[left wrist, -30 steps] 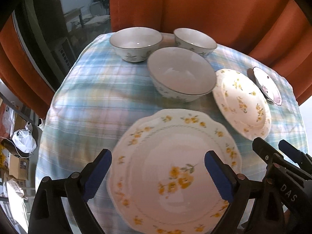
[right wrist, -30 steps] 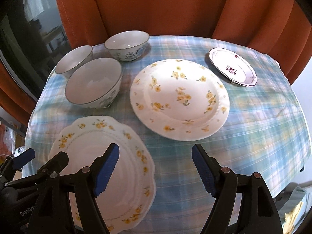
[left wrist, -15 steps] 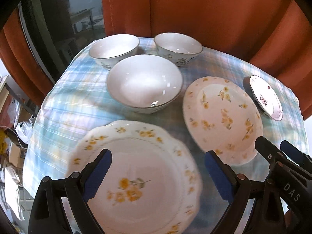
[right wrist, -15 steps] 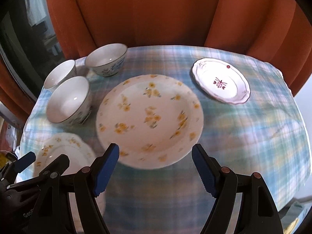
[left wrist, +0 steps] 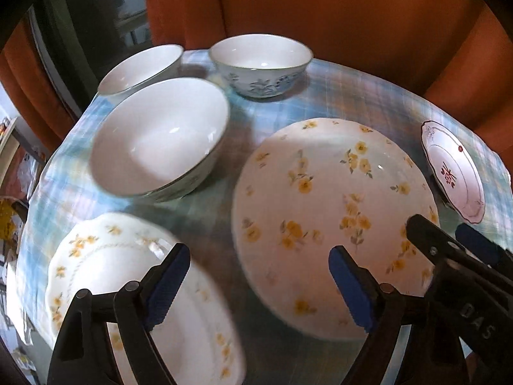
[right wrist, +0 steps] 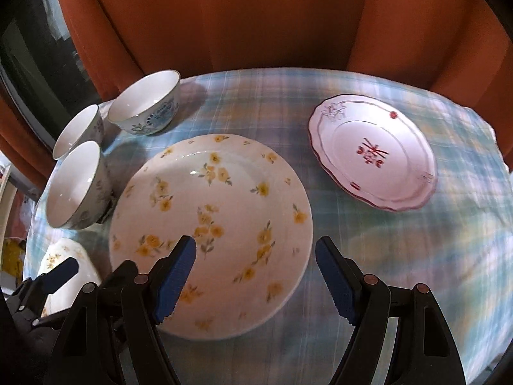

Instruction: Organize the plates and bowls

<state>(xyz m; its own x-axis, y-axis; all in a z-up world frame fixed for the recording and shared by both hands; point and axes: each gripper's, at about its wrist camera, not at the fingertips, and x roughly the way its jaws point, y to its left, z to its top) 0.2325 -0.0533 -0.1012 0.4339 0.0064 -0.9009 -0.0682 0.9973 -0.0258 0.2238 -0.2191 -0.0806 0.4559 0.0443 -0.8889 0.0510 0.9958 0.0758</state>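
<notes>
Both your views have swung right since a second ago: in the left wrist view the scalloped plate [left wrist: 134, 292] that sat dead centre between your jaws has slid to the lower left of the frame, and the big yellow-flowered plate [left wrist: 330, 221] now fills the centre right. In the right wrist view that same yellow-flowered plate [right wrist: 218, 224] has come down to the lower centre, and the red-patterned plate [right wrist: 375, 157] has grown large at the upper right.

Your left gripper [left wrist: 259, 285] hangs with its jaws spread wide, nothing between them, over the gap between the two flowered plates. Your right gripper [right wrist: 255, 277] is released too, jaws wide apart above the near rim of the yellow-flowered plate, gripping nothing.

Three bowls sit at the upper left of the counter [left wrist: 352, 96] on its blue plaid cloth: the large bowl [left wrist: 160, 141] nearest, a plain-looking bowl [left wrist: 141, 67] behind it, and the blue-flowered bowl [left wrist: 261, 64] beside that. All three show bare white insides. The plates carry nothing either.

In the right wrist view the scalloped plate [right wrist: 61, 272] is mostly covered by the other gripper at the lower left. The left wrist view is smeared with motion blur, so the scalloped plate's pattern is hard to read. There the red-patterned plate [left wrist: 455, 173] is squeezed thin at the right edge. Orange curtains [right wrist: 256, 16] close off the back.
</notes>
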